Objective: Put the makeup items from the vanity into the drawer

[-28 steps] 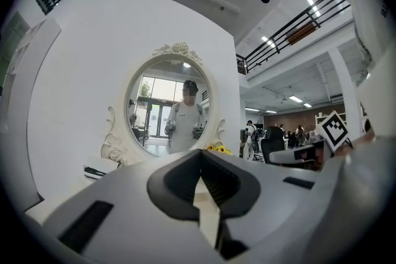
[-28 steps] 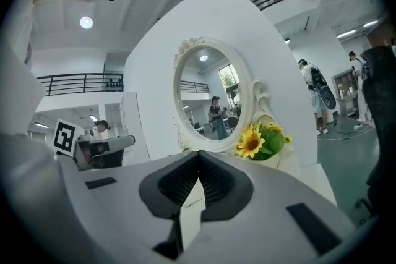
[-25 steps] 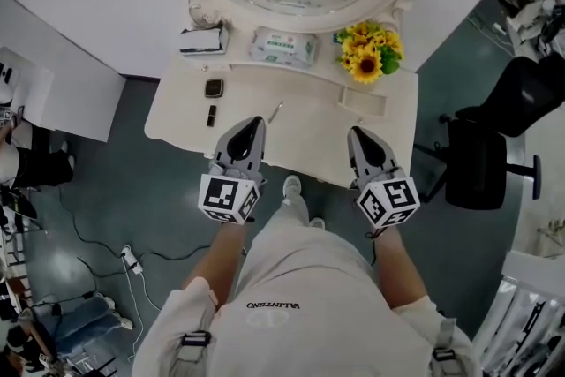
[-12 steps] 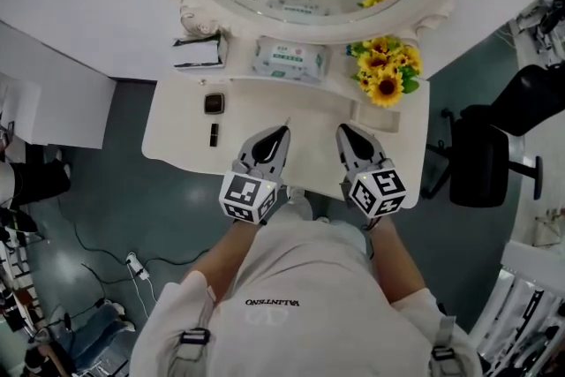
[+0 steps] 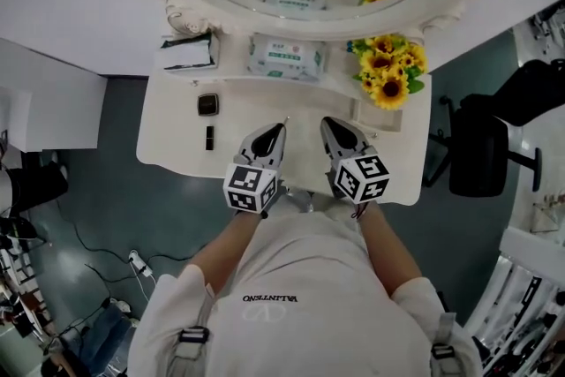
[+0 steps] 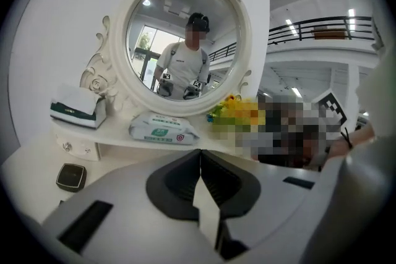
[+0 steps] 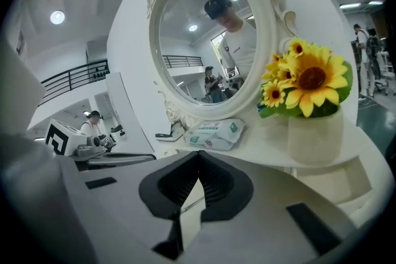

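Both my claws are fully closed with nothing in them. My left gripper (image 5: 277, 131) and right gripper (image 5: 328, 124) sit side by side at frame centre, over the vanity (image 5: 168, 150) top. The compact (image 5: 207, 104) and small dark tube (image 5: 209, 137) lie left of centre, apart from my left jaws. The wipes pack (image 5: 284, 57) is on the shelf above.

White vanity (image 5: 168, 130), wipes pack (image 5: 284, 57), sunflowers (image 5: 388, 71), dark compact (image 5: 207, 105)

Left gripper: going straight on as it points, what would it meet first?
Probably the white-and-green pack of wipes on the cream raised shelf, or that shelf's front edge; depth is unclear.
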A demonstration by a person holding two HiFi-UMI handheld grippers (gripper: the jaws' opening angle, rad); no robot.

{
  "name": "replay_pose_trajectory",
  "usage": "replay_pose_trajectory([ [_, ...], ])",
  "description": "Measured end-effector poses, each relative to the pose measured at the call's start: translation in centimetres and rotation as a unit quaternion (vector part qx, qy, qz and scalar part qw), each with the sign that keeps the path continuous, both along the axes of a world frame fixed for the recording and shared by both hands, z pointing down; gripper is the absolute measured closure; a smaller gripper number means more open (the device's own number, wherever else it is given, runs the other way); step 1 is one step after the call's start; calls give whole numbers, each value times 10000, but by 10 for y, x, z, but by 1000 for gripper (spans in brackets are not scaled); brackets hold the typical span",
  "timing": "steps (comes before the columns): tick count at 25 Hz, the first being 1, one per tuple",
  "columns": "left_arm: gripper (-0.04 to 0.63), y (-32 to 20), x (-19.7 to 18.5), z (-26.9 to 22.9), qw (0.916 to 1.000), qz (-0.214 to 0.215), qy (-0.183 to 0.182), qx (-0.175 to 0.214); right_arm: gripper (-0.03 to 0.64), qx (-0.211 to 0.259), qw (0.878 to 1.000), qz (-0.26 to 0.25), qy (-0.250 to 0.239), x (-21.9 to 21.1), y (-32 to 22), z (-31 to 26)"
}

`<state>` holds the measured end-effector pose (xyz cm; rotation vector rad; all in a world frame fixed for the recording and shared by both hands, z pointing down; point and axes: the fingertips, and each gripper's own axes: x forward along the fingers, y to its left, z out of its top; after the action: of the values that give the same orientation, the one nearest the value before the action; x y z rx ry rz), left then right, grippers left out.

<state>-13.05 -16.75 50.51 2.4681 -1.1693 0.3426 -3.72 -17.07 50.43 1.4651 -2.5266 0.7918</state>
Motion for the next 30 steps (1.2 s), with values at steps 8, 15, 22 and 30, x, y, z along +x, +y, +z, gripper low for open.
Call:
replay_pose_trajectory([
  [8, 589, -11, -4, 42, 9982, -122, -268, -527, 606, -427, 9979, -476, 47, -29, -12, 41],
  [15, 498, -8, 1, 70, 9946, -208, -444, -913, 606, -749, 9957, -529, -95, -27, -12, 64],
  [22, 386, 2, 10, 100, 9897, -202, -619, -1273, 606, -918, 9938, -622, -117, -24, -8, 80],
  [30, 337, 6, 2, 133, 9822, -408, -888, -1604, 606, -1235, 9894, -753, -100, -26, 4, 106],
])
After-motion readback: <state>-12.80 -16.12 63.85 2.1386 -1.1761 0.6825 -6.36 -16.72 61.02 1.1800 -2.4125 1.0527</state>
